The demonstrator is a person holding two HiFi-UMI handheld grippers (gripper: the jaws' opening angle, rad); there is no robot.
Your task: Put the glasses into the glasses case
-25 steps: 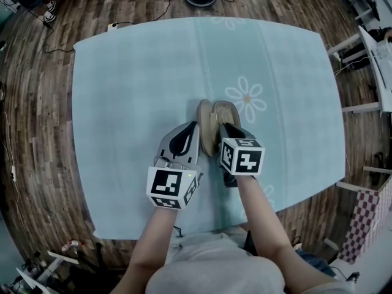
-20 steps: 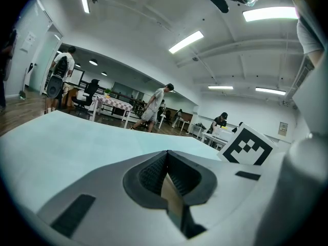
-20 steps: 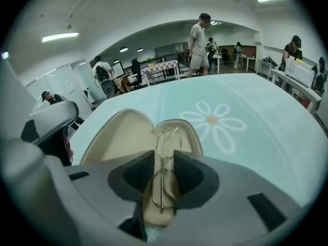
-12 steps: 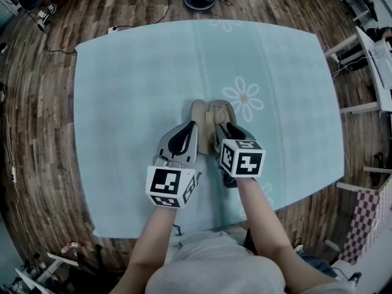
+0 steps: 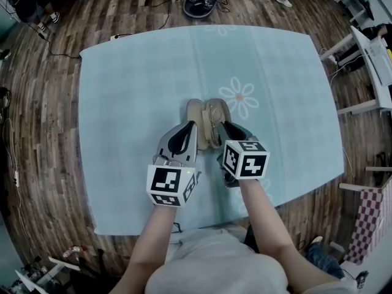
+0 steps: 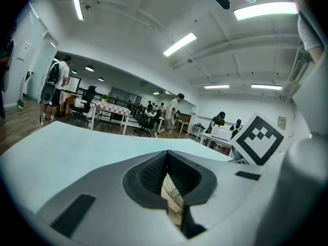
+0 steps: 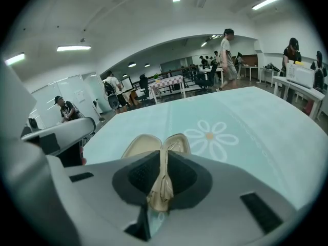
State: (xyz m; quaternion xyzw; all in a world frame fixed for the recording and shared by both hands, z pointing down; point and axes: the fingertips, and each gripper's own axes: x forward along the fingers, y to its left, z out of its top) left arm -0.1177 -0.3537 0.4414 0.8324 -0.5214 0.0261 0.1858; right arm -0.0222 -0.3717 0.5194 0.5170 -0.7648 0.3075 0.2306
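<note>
The job looked nearly done. The glasses (image 7: 174, 146) seemed to sit inside the right half of the glasses case (image 5: 211, 118), but they showed only as a thin wire shape, so I could not be fully sure. The tan case lay open like a book near the middle of the worktop (image 5: 135, 103), its two halves side by side. What was left, I think, was to fold the halves together and shut it. The right tongs (image 7: 161, 183) had just been closing, and the edge of the right half was pinched between them. The left tongs (image 6: 167, 170) were clenched on the tan edge of the other half. The worktop wore a pale blue-green cloth with a big white daisy (image 5: 240, 97) printed just beside the case. Under it was a dark wooden floor (image 5: 49, 133). The room was big and bright, with long ceiling lights (image 6: 179, 44) and other tables — one had a checked cloth (image 5: 367, 216) — and people (image 7: 225, 47) were standing or walking about.
</note>
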